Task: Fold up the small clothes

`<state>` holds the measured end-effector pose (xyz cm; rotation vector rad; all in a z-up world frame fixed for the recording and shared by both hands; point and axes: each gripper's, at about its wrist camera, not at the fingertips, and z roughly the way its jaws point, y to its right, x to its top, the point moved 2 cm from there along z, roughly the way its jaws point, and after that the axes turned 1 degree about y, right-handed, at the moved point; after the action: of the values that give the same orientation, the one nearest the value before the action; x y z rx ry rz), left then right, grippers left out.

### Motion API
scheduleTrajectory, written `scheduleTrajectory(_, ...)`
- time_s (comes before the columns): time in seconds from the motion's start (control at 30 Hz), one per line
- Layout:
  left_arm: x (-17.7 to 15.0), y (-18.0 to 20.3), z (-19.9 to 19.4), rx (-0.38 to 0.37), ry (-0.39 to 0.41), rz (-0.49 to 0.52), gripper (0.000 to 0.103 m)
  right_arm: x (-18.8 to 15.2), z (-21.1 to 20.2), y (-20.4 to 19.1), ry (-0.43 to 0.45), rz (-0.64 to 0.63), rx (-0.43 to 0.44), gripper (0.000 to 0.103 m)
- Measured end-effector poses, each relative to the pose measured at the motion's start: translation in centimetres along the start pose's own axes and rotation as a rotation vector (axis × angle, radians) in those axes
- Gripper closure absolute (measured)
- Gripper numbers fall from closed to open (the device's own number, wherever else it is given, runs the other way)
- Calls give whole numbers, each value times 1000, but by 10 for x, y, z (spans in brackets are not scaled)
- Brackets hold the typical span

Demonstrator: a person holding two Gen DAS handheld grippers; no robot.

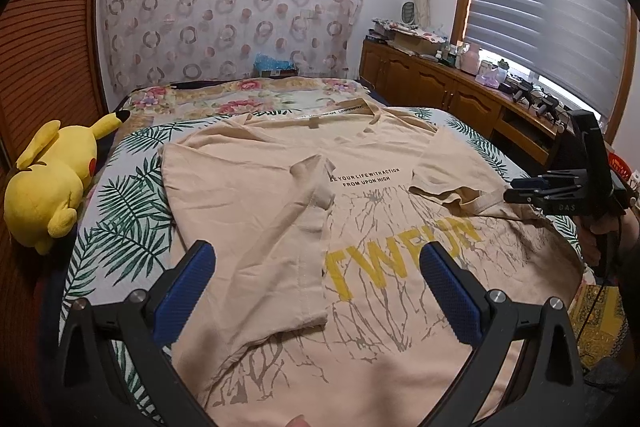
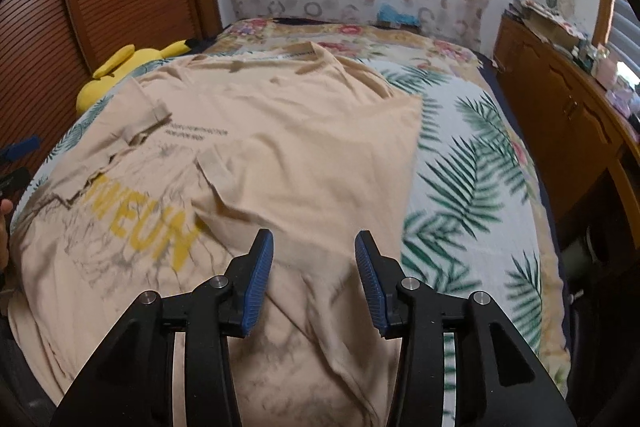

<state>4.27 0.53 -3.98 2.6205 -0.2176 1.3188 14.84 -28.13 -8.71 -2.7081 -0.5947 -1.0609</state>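
Bed (image 1: 120, 195) with a leafy sheet: a beige t-shirt (image 1: 360, 187) is spread flat, both sides folded in. Left hand-held gripper (image 1: 316, 291) and right hand-held gripper (image 2: 314, 283) are held apart, nothing clamped.

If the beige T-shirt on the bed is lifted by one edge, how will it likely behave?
The beige T-shirt probably droops limply: its folded-in sleeves already wrinkle and sag. It looks thin and light, so a one-point lift would likely undo those folds. Pushed, it would probably bunch on the bedsheet.
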Motion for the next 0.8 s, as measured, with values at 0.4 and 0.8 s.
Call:
scheduleTrajectory(0.4,-3,-1,4,1,-12,-5,0,-5,3,1,-16,12,32,60)
scheduleTrajectory(0.8,-4,-5,3,0,-11,-10,0,-18,-9,-30,-7,-70,101,91)
